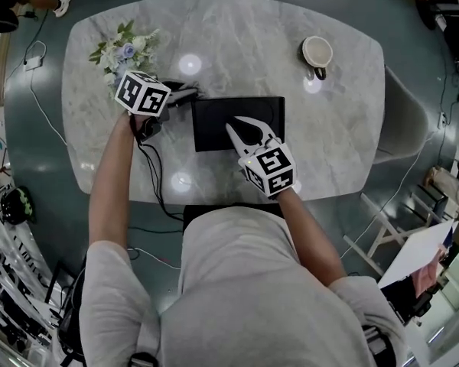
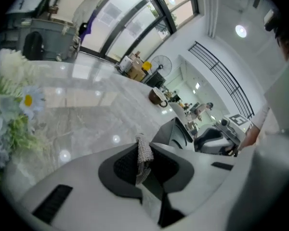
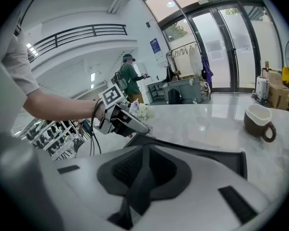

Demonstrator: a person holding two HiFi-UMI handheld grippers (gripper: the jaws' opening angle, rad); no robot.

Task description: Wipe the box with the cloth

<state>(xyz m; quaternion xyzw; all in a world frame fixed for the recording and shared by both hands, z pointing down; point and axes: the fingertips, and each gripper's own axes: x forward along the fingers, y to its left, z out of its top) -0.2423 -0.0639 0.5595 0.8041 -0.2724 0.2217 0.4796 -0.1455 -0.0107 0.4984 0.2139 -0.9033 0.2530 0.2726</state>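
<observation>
Glossy marble table (image 1: 237, 44); matt box (image 1: 214, 125); knitted cloth (image 2: 143, 153).

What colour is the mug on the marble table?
The brown ceramic mug is cream inside; the right gripper view shows it best.

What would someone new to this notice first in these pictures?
A black box lies in the middle of the pale marble table, the darkest thing in the head view. The left hand-held gripper pinches a small knitted cloth at the box's left edge, while the right hand-held gripper, jaws together, is over the box. Flowers sit far left and a mug far right.
</observation>
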